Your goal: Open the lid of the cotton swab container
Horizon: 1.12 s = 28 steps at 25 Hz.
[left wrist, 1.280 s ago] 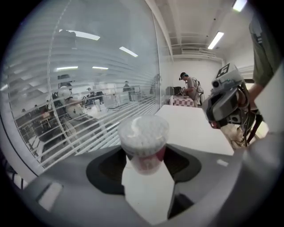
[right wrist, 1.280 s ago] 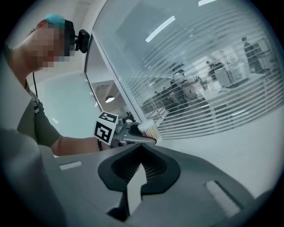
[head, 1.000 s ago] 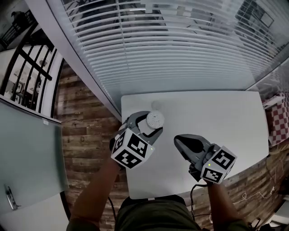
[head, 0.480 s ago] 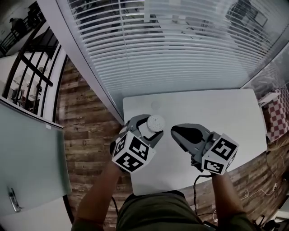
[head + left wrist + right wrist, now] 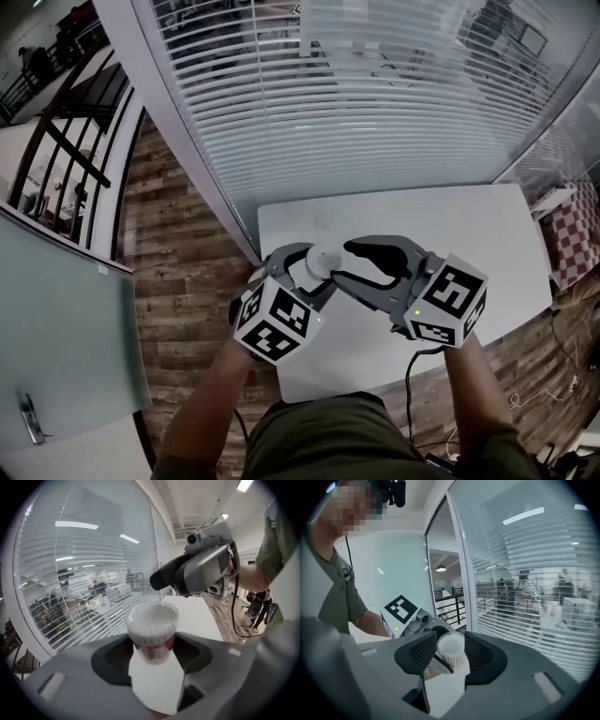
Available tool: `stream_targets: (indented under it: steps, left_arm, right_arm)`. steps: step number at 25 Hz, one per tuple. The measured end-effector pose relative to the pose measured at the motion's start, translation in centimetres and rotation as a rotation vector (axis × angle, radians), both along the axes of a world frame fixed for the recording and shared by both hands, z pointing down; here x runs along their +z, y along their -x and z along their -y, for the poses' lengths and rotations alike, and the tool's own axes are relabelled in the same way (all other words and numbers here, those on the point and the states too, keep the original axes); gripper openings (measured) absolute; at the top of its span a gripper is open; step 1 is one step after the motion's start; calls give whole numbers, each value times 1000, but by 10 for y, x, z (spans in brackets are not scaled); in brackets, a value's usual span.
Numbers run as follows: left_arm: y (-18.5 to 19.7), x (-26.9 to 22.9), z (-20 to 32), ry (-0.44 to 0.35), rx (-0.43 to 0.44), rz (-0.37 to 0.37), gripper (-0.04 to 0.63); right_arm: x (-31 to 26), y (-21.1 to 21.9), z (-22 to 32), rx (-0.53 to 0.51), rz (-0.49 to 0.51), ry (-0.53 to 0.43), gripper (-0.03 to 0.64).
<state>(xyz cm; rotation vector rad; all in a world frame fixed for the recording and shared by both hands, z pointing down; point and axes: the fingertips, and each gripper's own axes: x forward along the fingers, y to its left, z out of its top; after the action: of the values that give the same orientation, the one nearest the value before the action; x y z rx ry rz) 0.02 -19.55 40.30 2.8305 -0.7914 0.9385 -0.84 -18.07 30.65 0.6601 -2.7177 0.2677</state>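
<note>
- Item 1, cotton swab container (image 5: 320, 260): a small round tub over the near-left part of the bench (image 5: 450, 234). It is packed with swabs and closed by a pale lid (image 5: 322, 253). No view shows whether its base rests on the bench.
- Item 2, left gripper (image 5: 305, 272): its jaws are clamped on the tub's lower body, 1 pad on each side. This leaves the upper part and the lid clear above them.
- Item 3, right gripper (image 5: 343, 262): its jaws have just been opening and now stand spread. The lid end of the tub sits in the gap between their tips. Pad contact cannot be confirmed.
- Key relation: the tub lies just left of the right gripper's jaws, directly on their line. Its long axis is roughly upright with the lid uppermost, so the lid's rim faces both pads. The right gripper is the free one, and the judgement is that closing on the lid and pulling up is its job.
- Risk, as a judgement: a bite set too low would catch the body as well as the lid.
- View notes:
  - The head view gives the layout: both grippers meet at the tub, with the window blinds (image 5: 356, 94) beyond.
  - The left gripper view alone shows the grip on the body and the swabs through the lid.
  - The right gripper view alone shows the lid framed by the spread pads.
</note>
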Motion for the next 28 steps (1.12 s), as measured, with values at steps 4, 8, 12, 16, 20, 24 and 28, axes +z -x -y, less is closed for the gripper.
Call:
stream_targets:
  steps: [4,8,12,16,20,24,28]
  left_arm:
    - [0,-1,-5,-3,10,9,268]
    - [0,-3,-8,-10,15,20,268]
    - [-1,-4,-9,-18,20,32,268]
    - [-2,-5,-11,-23,20,41,268]
    - [-1,-4,-12,-25,23,55,268]
    - [-2,-2,-13,-28,23,61,268]
    - [-3,1,-15,-22,22,58,268]
  right_arm:
    - [4,9,0,-35,-69,4,227]
    - [18,18,-2,-78,-155,33,275]
    - [27,28,1,-103,-241,54,284]
    - [36,35,1,-127,-323,76,285]
    - [44,40,2,-147,-388,98,284]
    - [52,40,4,-149,-445,119,284]
    - [55,38,3,-154,-463,133,282]
